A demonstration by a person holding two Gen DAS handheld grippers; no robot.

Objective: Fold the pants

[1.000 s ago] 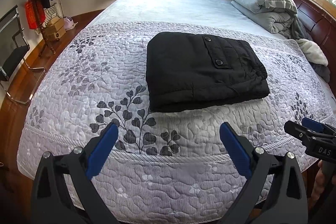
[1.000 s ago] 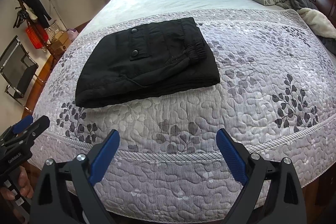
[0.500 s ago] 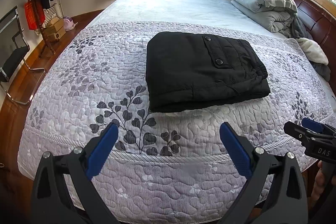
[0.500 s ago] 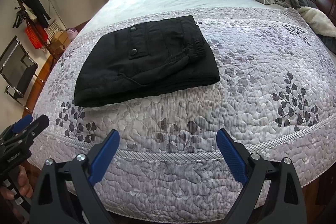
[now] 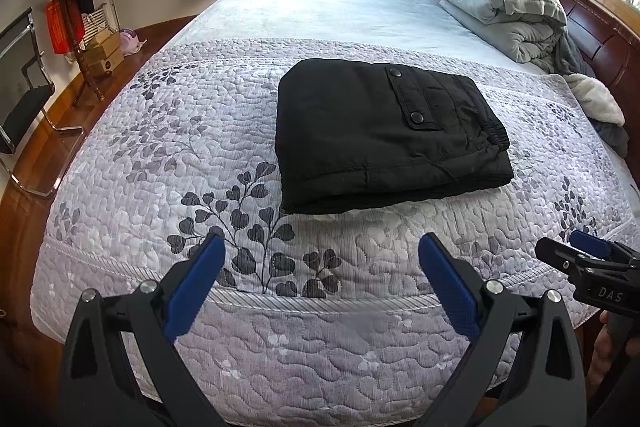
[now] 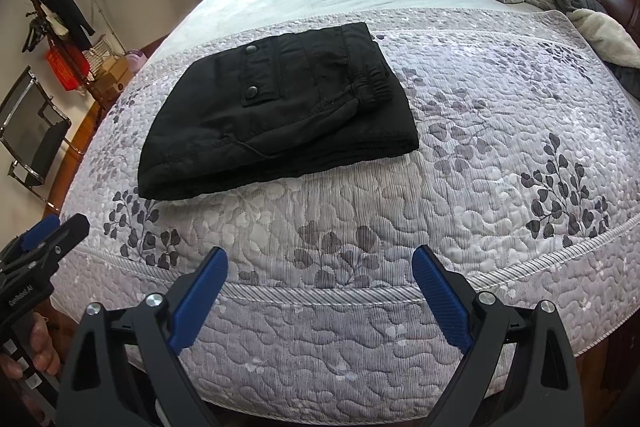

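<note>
Almost nothing has changed over the last second — and this tells the most. The black pants (image 5: 384, 135) lie in the same place on the quilted bedspread (image 5: 160, 147), folded into a thick, compact rectangle with the pocket flap and its two snap buttons on top and the elastic waistband at the right edge. No layer has shifted between the earlier views and the present ones, and both cameras look at the bed from nearly the same position as before.

The left hand-held gripper (image 5: 324, 283) hovers over the near edge of the bed with its blue pads wide apart and nothing between them. The right hand-held gripper (image 6: 320, 287) is in the same condition — jaws spread, empty, well apart from the pants. Each one also appears at the side of the other's view, held back at the bed's edge.

My judgement is that the folding is finished: the bundle looks neat, its edges are roughly aligned, and both tools are withdrawn and idle. If anything remains, it would be only a small pressing of the slightly raised near edge.
</note>
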